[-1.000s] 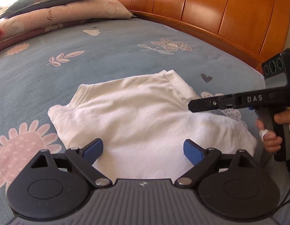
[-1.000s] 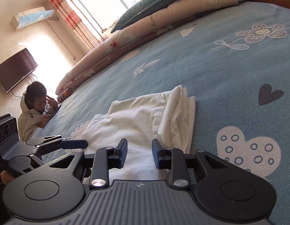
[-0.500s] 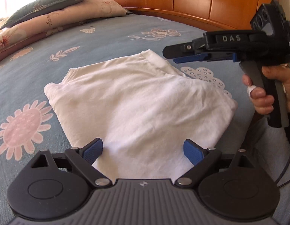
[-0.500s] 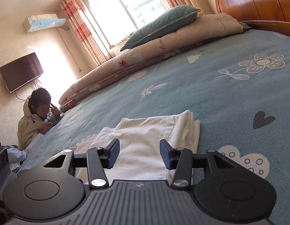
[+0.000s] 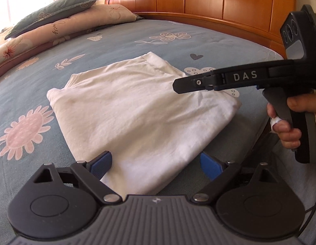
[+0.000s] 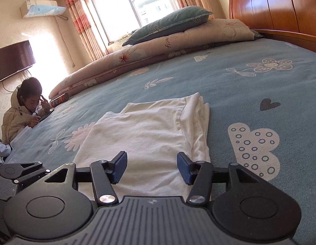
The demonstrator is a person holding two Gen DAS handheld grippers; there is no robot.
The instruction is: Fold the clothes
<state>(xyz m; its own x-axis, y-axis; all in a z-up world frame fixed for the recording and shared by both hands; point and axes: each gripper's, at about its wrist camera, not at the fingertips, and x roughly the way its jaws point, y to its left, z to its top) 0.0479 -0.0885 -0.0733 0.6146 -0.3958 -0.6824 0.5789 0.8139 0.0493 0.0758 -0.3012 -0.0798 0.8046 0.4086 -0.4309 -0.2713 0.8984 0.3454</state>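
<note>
A folded white garment [image 5: 137, 110] lies flat on the blue flowered bed [image 5: 117, 40], near its wooden headboard [image 5: 219, 4]. The left gripper [image 5: 156, 164] hangs over the garment's near edge, its fingers spread wide and pressing nothing. The right gripper [image 6: 151, 168] points across the cloth, its fingers opening, nothing clamped between them.

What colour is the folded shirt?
White, the shirt shows best in the left wrist view.
</note>
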